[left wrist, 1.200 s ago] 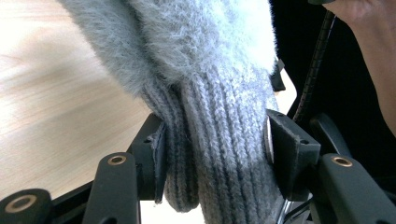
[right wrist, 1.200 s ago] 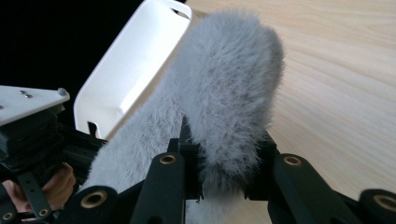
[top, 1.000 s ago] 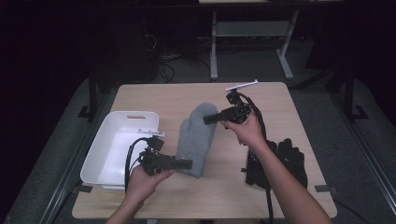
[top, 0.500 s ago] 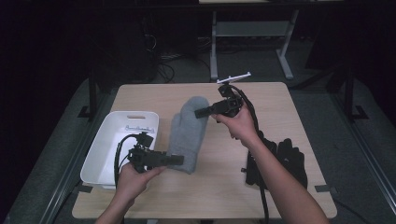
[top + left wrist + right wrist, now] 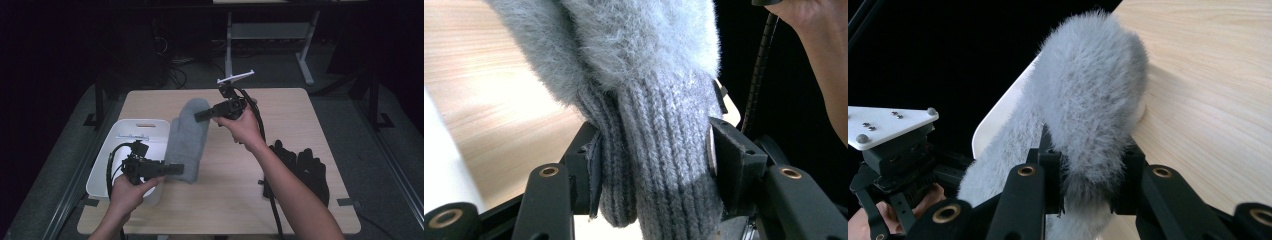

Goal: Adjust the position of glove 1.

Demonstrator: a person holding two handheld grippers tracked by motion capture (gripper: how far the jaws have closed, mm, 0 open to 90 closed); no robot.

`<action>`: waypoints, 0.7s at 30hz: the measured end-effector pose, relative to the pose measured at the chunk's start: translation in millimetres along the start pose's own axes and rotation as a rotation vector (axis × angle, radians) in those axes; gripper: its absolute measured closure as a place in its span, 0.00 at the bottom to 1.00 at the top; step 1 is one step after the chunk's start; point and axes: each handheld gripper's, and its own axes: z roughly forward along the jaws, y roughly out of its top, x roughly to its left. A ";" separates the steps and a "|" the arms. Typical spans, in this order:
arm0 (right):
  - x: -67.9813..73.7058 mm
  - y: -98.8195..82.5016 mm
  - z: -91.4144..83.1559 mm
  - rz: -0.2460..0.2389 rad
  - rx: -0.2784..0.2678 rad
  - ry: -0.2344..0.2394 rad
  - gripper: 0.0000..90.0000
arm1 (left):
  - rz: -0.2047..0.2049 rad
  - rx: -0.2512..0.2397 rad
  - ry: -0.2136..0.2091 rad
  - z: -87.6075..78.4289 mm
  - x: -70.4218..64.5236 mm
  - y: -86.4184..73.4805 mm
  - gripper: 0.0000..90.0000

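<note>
The ribbed cuff of the grey mitten [image 5: 659, 165] is clamped in the left gripper [image 5: 172, 169], its fuzzy tip in the right gripper [image 5: 200, 115]. The mitten is held stretched above the bench [image 5: 300, 115], beside the white bin [image 5: 107, 165]. Black gloves [image 5: 305, 167] are partly hidden by the right forearm.

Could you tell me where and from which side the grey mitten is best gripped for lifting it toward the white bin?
Probably as now: the left hand-held gripper on the grey mitten at its ribbed cuff, from the near side, the right hand-held gripper on the fuzzy tip, from the right. The limp mitten hangs stretched between both ends.
</note>
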 end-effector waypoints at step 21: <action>30.7 30.1 38.3 -0.037 0.007 0.046 0.79 | -0.017 -0.042 0.037 -44.9 15.2 -2.8 0.50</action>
